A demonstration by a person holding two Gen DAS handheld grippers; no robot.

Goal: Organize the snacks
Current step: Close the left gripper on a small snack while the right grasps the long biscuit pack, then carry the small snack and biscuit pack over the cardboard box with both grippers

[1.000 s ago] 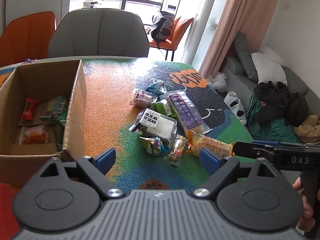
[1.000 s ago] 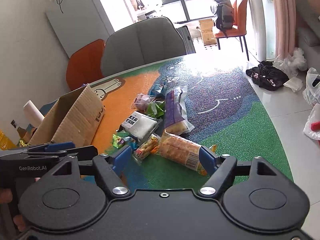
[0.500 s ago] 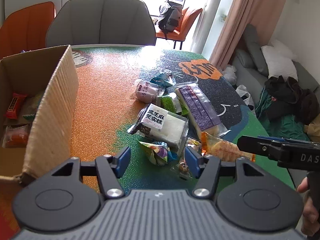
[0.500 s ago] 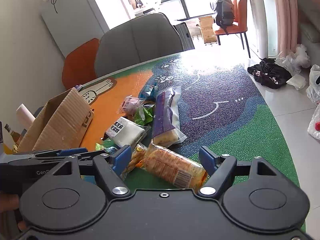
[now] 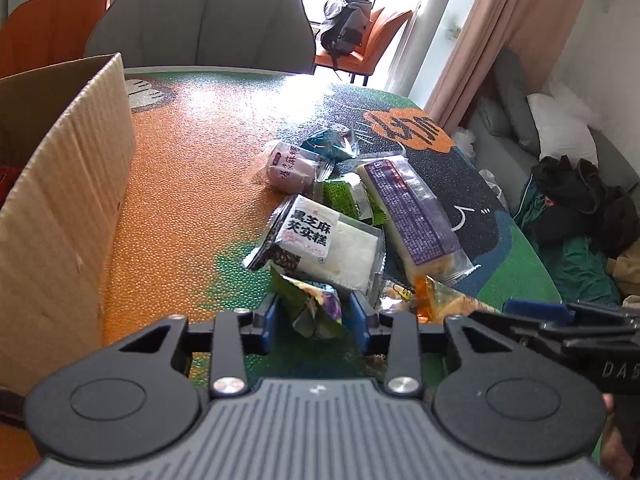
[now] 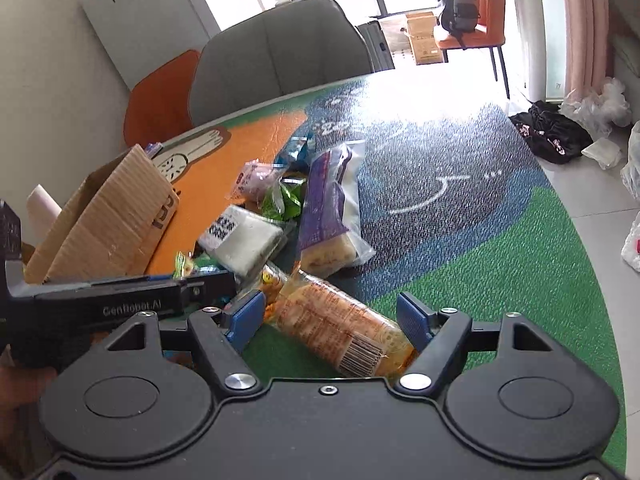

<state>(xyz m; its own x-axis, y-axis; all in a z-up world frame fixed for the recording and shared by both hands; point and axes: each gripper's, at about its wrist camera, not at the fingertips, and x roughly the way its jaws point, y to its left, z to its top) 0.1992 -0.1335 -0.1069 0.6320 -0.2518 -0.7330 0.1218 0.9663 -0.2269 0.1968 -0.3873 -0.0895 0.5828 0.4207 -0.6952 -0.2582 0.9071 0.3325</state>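
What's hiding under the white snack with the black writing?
The white snack lies partly over a small green crinkly packet, which sits between the left tongs. Whatever else is beneath stays covered.

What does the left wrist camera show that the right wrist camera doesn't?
Only the left view: a sofa with pillows, and a small green packet between the left hand-held gripper pads.
Only the right view: the barcode on the orange packet between the open right hand-held gripper pads.
Both: cardboard box, white cake pack, purple pack, grey chair.
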